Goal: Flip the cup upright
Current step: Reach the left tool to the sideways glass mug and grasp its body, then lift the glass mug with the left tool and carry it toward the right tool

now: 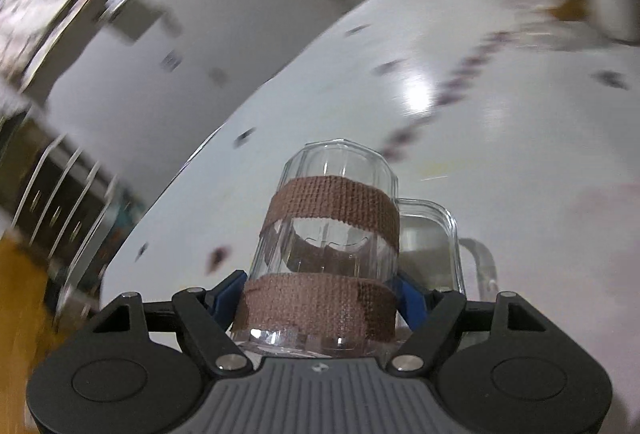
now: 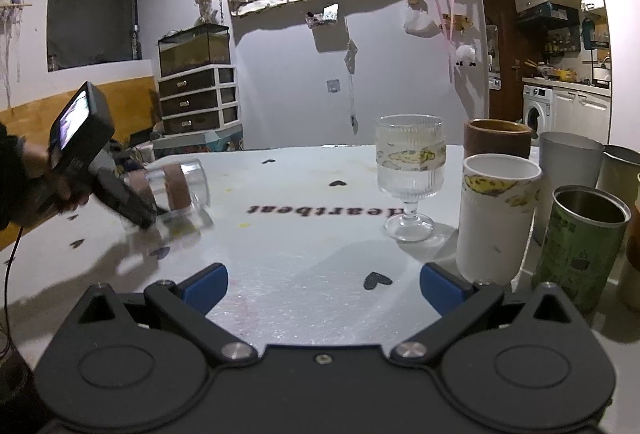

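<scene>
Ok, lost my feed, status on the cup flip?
Left gripper shut on glass mug, mug tilted over table. Right gripper open, idle. Goblet and cups well clear.

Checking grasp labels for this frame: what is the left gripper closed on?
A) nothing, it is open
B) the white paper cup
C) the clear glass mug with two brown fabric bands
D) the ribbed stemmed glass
C: in the left wrist view the left gripper's blue pads press both sides of the clear glass mug with two brown fabric bands; the right wrist view shows it tilted in that gripper.
</scene>
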`<act>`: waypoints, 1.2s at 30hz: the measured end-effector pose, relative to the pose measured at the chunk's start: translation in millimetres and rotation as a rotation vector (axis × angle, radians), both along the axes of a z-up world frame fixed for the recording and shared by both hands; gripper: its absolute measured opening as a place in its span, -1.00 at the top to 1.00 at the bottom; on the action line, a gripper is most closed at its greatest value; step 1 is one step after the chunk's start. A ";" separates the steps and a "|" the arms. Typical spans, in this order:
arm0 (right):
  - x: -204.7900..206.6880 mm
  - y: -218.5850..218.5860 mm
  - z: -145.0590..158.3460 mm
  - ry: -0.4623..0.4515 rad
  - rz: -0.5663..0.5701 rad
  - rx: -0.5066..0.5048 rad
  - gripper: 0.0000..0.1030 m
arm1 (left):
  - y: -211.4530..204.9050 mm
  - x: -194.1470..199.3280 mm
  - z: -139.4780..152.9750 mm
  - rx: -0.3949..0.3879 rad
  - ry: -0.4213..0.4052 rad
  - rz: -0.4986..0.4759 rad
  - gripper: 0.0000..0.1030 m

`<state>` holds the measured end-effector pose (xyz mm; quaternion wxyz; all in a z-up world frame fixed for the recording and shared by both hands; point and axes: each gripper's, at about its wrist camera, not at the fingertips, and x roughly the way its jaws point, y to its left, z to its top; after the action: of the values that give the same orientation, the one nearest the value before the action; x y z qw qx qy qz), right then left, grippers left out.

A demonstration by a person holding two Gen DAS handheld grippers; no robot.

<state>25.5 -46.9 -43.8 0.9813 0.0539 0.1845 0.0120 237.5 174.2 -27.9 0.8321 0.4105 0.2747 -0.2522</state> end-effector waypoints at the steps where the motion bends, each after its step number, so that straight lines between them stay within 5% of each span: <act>1: -3.6 -1.4 0.9 -0.007 -0.003 0.003 -1.00 | -6.6 -14.1 -0.1 0.001 0.002 -0.042 -0.51; 10: -35.8 -22.7 16.5 -0.070 -0.086 0.047 -1.00 | -67.1 -138.8 2.5 -0.020 -0.021 -0.428 -0.51; 16: -33.3 -33.3 25.6 -0.062 -0.123 0.051 -1.00 | -88.6 -175.7 -19.8 0.023 0.004 -0.567 -0.51; 24: 0.7 -33.6 21.2 0.021 -0.090 0.042 -1.00 | -83.5 -188.1 -35.2 0.009 -0.030 -0.530 -0.58; 30: 24.2 -26.0 13.2 0.083 -0.056 0.008 -1.00 | -57.6 -197.6 -17.8 -0.099 -0.055 -0.468 -0.89; 36: 35.0 -24.0 9.0 0.119 -0.044 -0.020 -1.00 | -32.9 -200.2 -12.0 -0.213 -0.016 -0.347 -0.92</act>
<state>60.5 -71.0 -34.7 0.9691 0.0489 0.2415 -0.0148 37.3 141.3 -39.9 0.8170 0.3631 0.1651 -0.4164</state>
